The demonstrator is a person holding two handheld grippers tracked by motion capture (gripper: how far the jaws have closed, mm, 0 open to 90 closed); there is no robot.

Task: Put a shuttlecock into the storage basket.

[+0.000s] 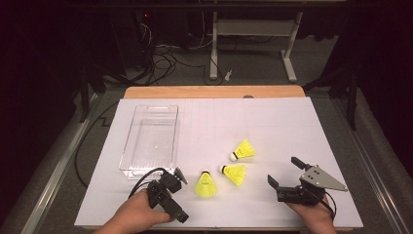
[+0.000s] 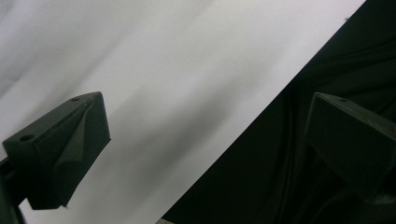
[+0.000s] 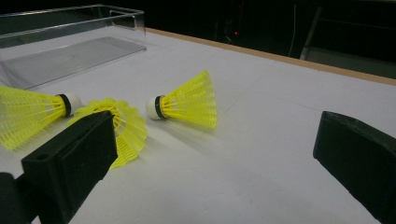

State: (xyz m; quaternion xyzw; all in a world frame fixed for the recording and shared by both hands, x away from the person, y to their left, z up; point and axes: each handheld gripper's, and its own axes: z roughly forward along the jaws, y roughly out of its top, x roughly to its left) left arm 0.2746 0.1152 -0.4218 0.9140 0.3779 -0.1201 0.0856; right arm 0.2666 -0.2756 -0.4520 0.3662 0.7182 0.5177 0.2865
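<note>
Three yellow shuttlecocks lie on the bench, clear tray behind them at left.

Right hand-held gripper [image 1: 287,176] is low at the near edge w/ jaws wide apart, aimed at the nearest shuttlecock [image 1: 234,172]; best to close on the cork end, not crush the skirt. The other shuttlecocks [image 1: 243,149] [image 1: 205,184] lie close by. Left hand-held gripper [image 2: 205,154] is also apart and empty, tilted over the bench [image 1: 272,122] edge near the tray [image 1: 150,138].

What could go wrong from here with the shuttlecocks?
The three shuttlecocks lie close together, so the open right gripper might nudge a neighbour while closing on one. Their yellow skirts look soft; a hard pinch may crush them. The left gripper sits by the clear tray and could bump it.
</note>
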